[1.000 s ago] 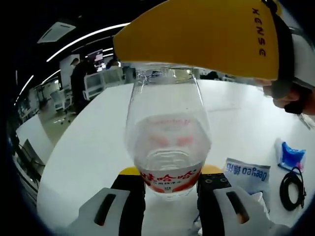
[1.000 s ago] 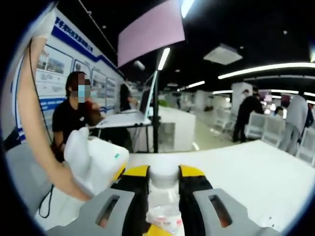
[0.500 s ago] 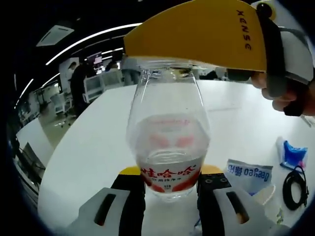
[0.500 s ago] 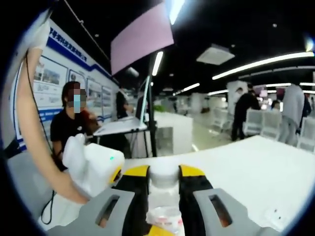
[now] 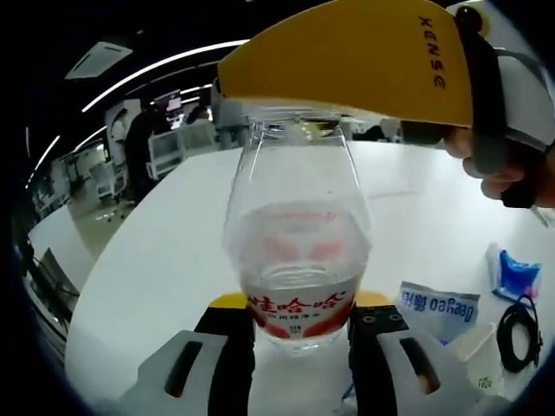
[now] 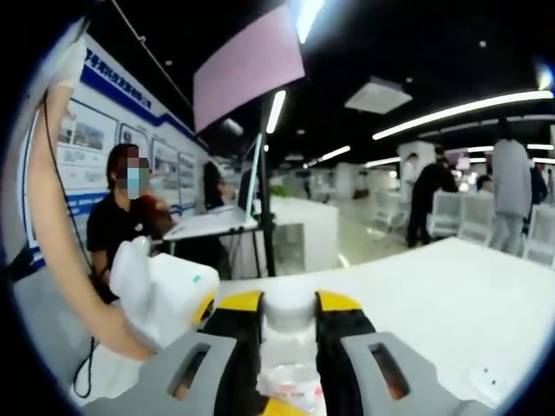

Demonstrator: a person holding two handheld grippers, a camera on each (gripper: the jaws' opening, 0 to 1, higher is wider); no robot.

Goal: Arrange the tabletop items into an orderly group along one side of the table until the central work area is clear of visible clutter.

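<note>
Here the clear plastic bottle point(image 5: 297, 251) stands out: see-through, with a red and white label band bearing red characters near its lower end, and a little clear liquid pooled inside. It sits between the left gripper point(image 5: 297, 322), whose jaws close narrowly against the label band on both sides, holding it above the bench point(image 5: 165, 260). In the right gripper view the right gripper point(image 6: 289, 322) has its jaws pinched on the bottle's white cap point(image 6: 289, 310), so the bottle point(image 6: 290, 381) is held at both ends. In the left gripper view that other gripper shows as a broad yellow shell point(image 5: 364, 61) over the bottle's top, with a person's hand point(image 5: 507, 169) wrapped around its handle.

On the white bench, to the right in the left gripper view, lie a white sachet with blue print point(image 5: 436, 305), a blue and white packet point(image 5: 515, 276), a coiled black cable point(image 5: 518, 334) and a paper cup point(image 5: 482, 364) whose contents cannot be made out.

In the right gripper view a bare forearm point(image 6: 74, 243) reaches toward the white body of the left gripper point(image 6: 165, 290). Behind it a seated person in black point(image 6: 121, 217) is near a wall of blue and white display boards point(image 6: 95, 130). Farther off are white desks, chairs, standing people point(image 6: 512, 191) and long ceiling lights point(image 6: 451, 108).
</note>
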